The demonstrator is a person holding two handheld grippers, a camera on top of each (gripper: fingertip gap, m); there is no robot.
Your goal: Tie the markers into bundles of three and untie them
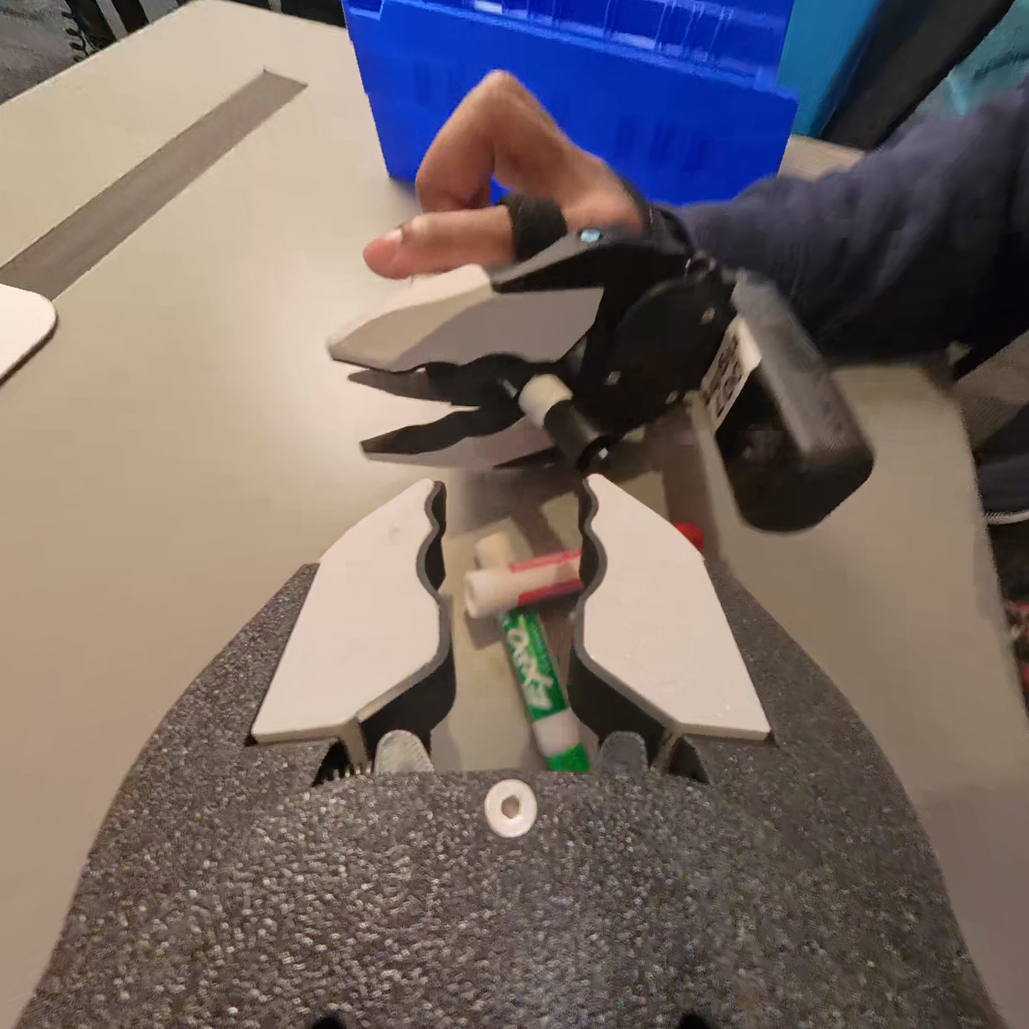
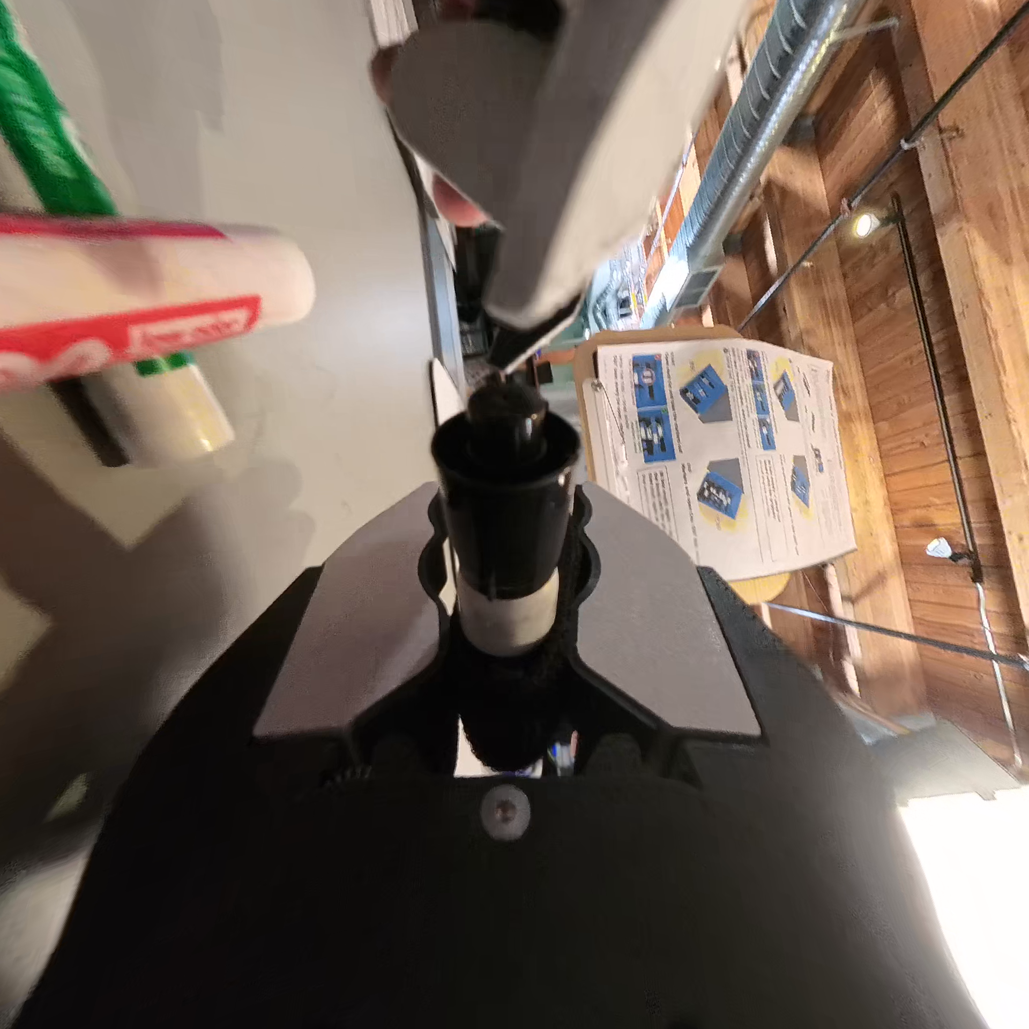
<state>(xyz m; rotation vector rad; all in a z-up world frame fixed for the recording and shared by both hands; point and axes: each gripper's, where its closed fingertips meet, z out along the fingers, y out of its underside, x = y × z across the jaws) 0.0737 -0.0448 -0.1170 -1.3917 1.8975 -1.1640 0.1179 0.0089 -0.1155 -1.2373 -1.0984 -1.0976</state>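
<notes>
Your left gripper [image 1: 512, 501] hangs over the grey table [image 1: 167, 445] with its fingers apart and nothing between the pads; below the gap lie a green marker [image 1: 540, 685] and two red markers [image 1: 529, 579], the red ones crossing just past the green one's far end. To your left the tabletop runs broad and bare out to a dark inlaid strip [image 1: 150, 184] and the rounded corner of a white object [image 1: 22, 328] at the picture's edge, so that side has the most room. Straight ahead a blue crate [image 1: 584, 83] stands on the table and closes off the far side.

Your right gripper [image 1: 412, 401] is turned on its side just beyond the left fingertips, near enough to crowd them. In its own view it is clamped on a black-capped marker [image 2: 504, 534] with a white barrel, both pads pressing the cap's sides, and a dark band [image 2: 501, 707] sits round the marker deeper in the jaws. Your hand [image 1: 490, 184] rests on top of that gripper, a black strap round one finger, and a dark blue sleeve [image 1: 891, 223] comes in from the right.

A square code sticker [image 1: 729, 373] sits on the right gripper's body. The markers carry printed labels, blurred in the right wrist view. That view also shows a laminated sheet [image 2: 718, 445] with blue pictures, hanging before wooden boards [image 2: 919, 390], and a silver duct [image 2: 763, 128].
</notes>
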